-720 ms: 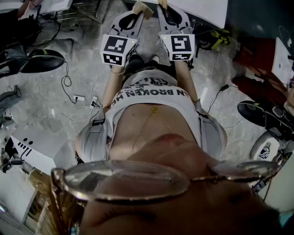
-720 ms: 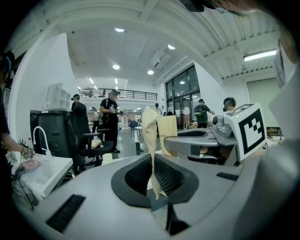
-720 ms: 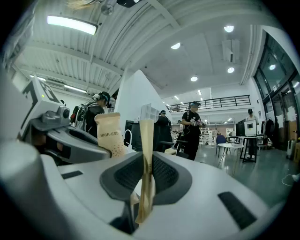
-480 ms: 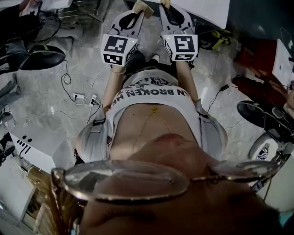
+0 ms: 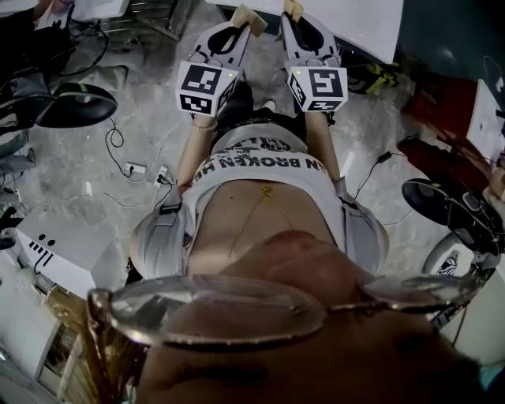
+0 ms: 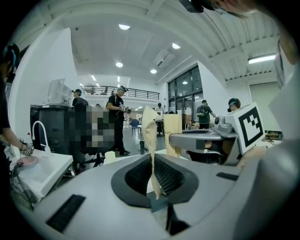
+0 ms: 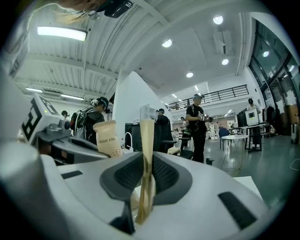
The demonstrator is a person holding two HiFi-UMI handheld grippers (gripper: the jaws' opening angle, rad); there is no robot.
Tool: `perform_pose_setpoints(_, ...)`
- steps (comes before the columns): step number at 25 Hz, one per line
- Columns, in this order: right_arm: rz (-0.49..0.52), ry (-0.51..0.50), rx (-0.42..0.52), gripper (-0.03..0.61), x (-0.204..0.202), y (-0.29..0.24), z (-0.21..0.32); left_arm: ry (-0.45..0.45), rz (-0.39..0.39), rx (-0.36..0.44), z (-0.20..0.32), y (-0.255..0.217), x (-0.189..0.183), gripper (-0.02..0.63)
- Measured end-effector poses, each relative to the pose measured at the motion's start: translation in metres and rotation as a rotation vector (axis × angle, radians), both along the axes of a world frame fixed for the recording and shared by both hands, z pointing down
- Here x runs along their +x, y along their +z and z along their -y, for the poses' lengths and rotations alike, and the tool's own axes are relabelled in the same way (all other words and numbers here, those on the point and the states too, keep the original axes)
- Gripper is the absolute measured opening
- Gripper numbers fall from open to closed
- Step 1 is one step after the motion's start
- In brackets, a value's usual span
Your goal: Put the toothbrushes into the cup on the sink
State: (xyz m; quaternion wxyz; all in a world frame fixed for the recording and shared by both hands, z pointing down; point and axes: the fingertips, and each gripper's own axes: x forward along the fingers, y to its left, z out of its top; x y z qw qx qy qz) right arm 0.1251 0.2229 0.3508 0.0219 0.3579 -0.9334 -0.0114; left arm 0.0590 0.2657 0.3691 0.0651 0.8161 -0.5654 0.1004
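White lettered shirt [image 5: 260, 162], grey left tool [image 5: 245, 17] and right tool [image 5: 293, 9] with black-and-white marker cubes [image 5: 207, 87].

Bright ceiling lamps [image 6: 124, 26]; fisheye edges dark; head view dim.

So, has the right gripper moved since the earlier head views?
Yes, slightly: the right gripper has shifted toward picture right, away from the left gripper, while the floor power strip stays put.

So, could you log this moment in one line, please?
left gripper: shut on left tan pack | right gripper: shut on right tan pack
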Motion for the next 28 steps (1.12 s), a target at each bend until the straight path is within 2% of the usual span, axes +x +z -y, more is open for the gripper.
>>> perform_pose_setpoints(8, -0.007, 0.022, 0.006, 0.061, -0.018, -0.003, 0.047, 0.048, 0.016, 0.017, 0.056, -0.007, -0.016, 0.025)
perform_pose_setpoints(22, -0.018, 0.082, -0.002, 0.061, -0.104, 0.009, 0.129, 0.126, 0.013, -0.002, 0.138, 0.006, -0.099, 0.025)
perform_pose_setpoints(28, -0.022, 0.102, -0.003, 0.061, -0.124, 0.011, 0.147, 0.161, 0.010, -0.014, 0.160, 0.012, -0.114, 0.025)
